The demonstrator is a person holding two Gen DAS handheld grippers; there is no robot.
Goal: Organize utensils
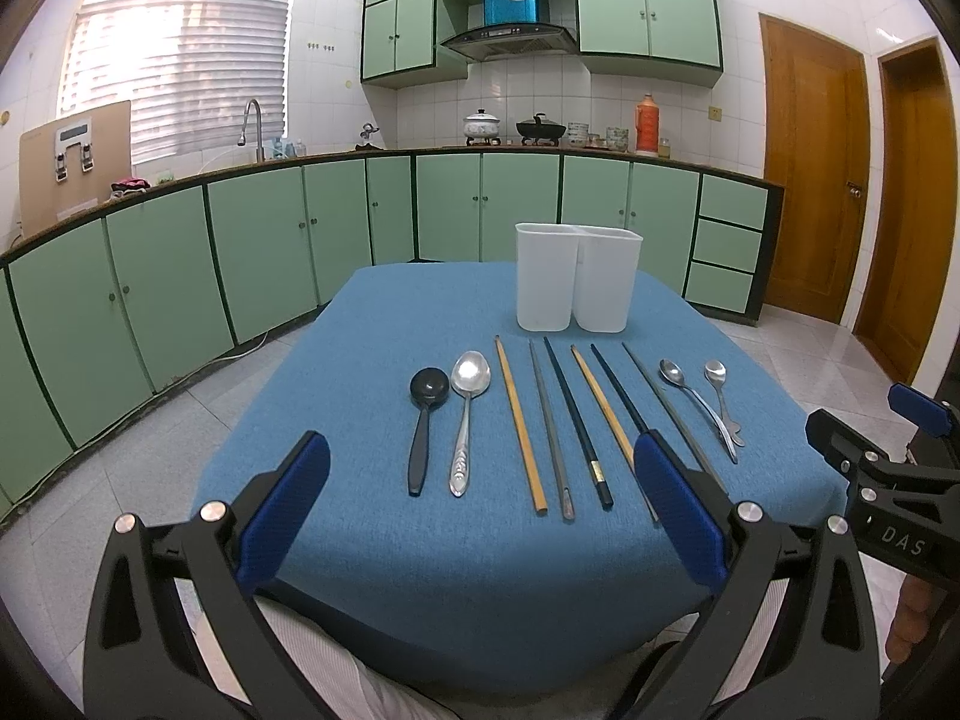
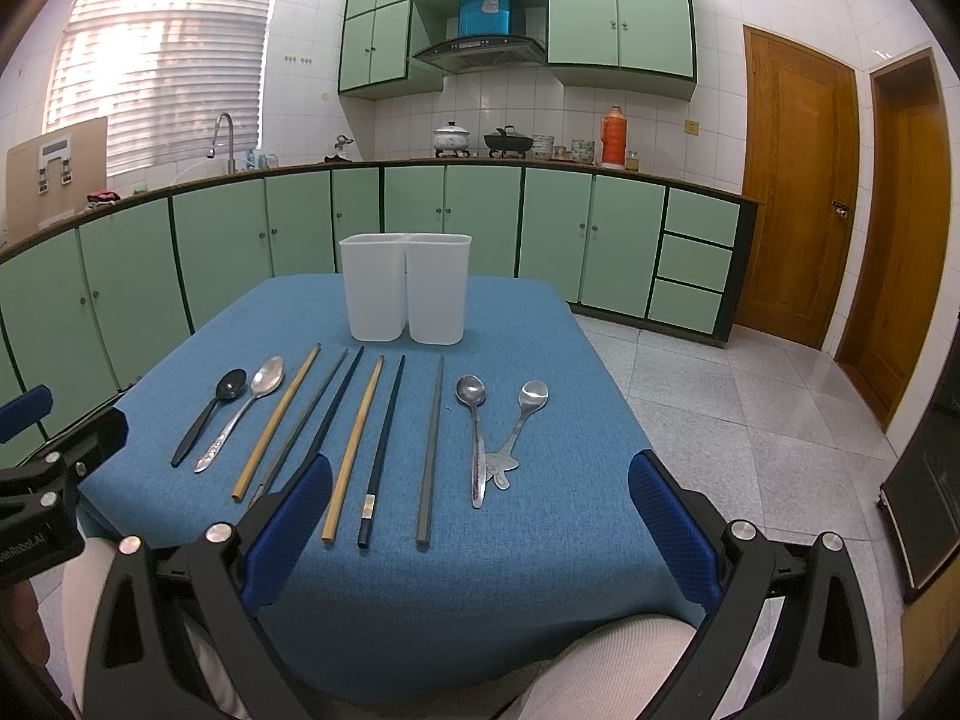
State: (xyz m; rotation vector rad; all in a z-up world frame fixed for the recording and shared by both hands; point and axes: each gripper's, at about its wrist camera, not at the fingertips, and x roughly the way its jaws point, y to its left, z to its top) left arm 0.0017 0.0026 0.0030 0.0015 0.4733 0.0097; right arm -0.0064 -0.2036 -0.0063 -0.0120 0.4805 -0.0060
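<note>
Utensils: chopsticks (image 2: 354, 447) and spoons (image 2: 474, 438) look light, stiff, slippery; I'd pinch mid-shaft.
Claws: left claw (image 1: 480, 516), right claw (image 2: 480, 525) both wide, empty.

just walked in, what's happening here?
A person holds two grippers above the near edge of a blue-clothed table. The left gripper and right gripper are both open and empty. Four spoons, from the black spoon to the small metal spoon, and six chopsticks lie in a row. The white two-compartment holder behind them looks empty. Sorting hasn't started.
</note>
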